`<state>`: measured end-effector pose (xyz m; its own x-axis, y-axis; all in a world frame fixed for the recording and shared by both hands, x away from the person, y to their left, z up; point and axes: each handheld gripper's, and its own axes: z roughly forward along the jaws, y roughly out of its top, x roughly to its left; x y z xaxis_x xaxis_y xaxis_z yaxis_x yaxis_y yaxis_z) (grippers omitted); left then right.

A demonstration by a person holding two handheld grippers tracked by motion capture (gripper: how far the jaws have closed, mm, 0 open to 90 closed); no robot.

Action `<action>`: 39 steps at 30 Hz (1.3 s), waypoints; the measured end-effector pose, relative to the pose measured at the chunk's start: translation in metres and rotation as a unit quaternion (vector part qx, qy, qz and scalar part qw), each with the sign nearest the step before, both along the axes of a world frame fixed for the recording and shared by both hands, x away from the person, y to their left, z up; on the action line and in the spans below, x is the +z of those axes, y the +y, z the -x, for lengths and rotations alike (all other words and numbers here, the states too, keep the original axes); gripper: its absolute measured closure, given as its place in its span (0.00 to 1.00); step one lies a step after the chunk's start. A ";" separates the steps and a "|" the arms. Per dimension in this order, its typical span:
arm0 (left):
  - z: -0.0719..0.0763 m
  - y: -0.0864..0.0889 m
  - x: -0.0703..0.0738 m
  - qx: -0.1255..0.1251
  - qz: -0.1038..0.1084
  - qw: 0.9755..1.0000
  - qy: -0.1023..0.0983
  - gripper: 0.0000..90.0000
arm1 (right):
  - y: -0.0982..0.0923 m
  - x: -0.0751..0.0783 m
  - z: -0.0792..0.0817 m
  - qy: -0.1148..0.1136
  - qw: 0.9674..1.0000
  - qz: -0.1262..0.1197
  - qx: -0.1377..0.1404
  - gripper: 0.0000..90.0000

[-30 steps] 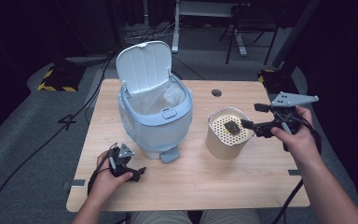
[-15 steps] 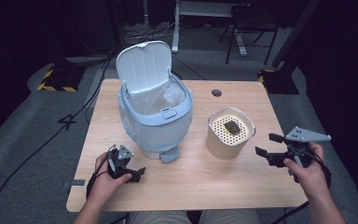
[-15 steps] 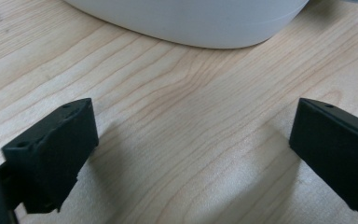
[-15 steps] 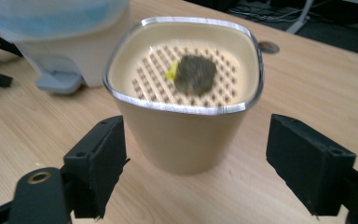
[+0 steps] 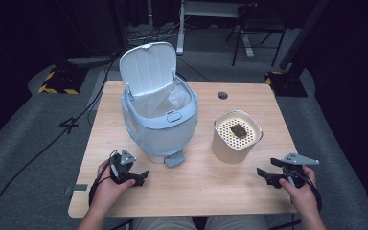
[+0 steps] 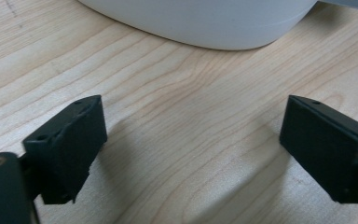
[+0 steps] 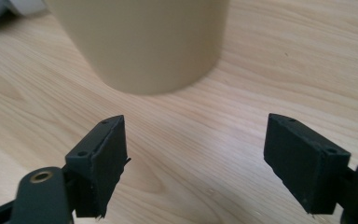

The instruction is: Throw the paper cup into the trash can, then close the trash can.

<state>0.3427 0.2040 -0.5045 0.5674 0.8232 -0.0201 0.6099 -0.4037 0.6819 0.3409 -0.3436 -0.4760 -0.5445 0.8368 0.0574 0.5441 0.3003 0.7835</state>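
Resting both hand-held grippers on the table (image 5: 196,191), jaws apart and empty.

Lying nearest: left hand-held gripper (image 5: 141,176) and right hand-held gripper (image 5: 263,173), jaws just closing slightly; beyond, beige canister (image 5: 236,138) holding dark lump (image 5: 238,129), seemingly awaiting emptying into open bin (image 5: 159,122).

High view: from above the near edge, facing forward and down over the whole bench (image 5: 196,191). Left gripper view: low and close, along the left tongs (image 6: 191,154) toward the bin (image 6: 205,23) base. Right gripper view: equally close, along the right tongs (image 7: 196,163) toward the beige canister (image 7: 144,42); bench, bin and canister shared with the high view.
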 end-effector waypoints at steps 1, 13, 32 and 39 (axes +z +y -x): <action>0.000 0.000 0.000 0.000 0.002 1.000 0.002 0.11 | 0.000 -0.003 0.000 -0.002 1.000 0.011 -0.001 0.24; -0.003 0.005 0.006 0.009 0.017 1.000 0.003 0.21 | 0.000 -0.028 -0.003 0.012 0.999 0.050 -0.008 0.18; 0.005 0.015 0.057 -0.023 0.085 0.995 -0.046 0.27 | 0.000 -0.028 -0.003 0.014 0.999 0.048 -0.012 0.17; 0.009 0.027 0.089 -0.046 0.109 0.990 -0.071 0.29 | 0.002 -0.028 -0.003 0.015 0.999 0.045 -0.021 0.17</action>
